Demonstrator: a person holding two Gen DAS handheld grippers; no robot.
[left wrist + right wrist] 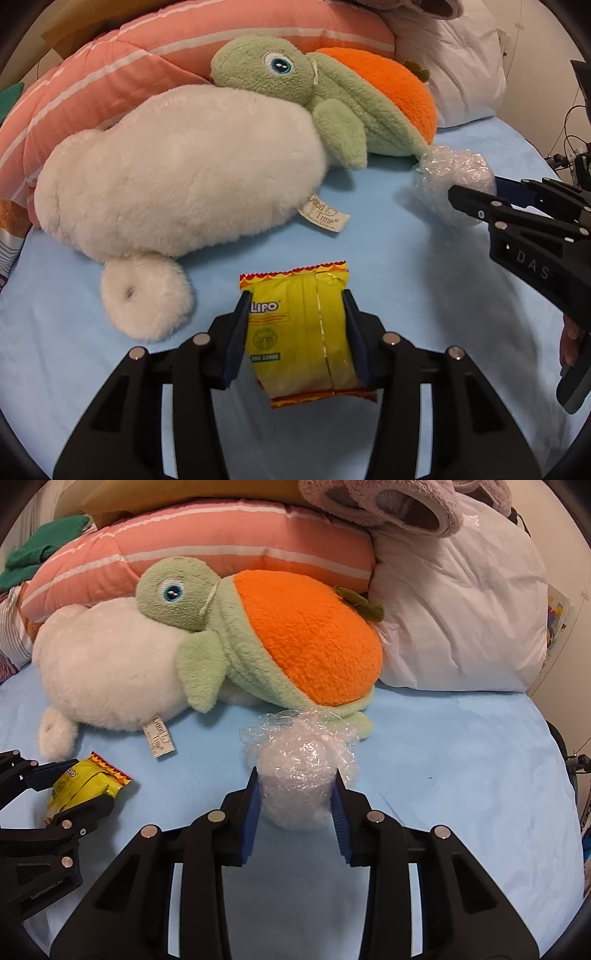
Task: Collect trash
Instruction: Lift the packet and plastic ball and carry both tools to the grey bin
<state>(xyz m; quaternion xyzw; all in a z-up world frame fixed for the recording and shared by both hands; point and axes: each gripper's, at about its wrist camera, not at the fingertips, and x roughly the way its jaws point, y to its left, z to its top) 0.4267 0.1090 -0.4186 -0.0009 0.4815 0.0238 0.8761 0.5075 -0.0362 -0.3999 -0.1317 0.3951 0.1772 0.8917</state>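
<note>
Toys [177, 177], two; wrappers [299, 332], two.

Both grippers are matte black plastic with ribbed blue pads. The left gripper [297, 328] has round silver screws at its finger joints, as does the right gripper [295, 805], which carries pale raised lettering on its side.

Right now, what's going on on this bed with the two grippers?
A person is picking trash off the blue bedsheet. The left hand-held gripper has its pads against a yellow snack packet. The right hand-held gripper is clamped around a crumpled ball of clear plastic wrap, just in front of the turtle plush. Both pieces lie on the sheet.
</note>
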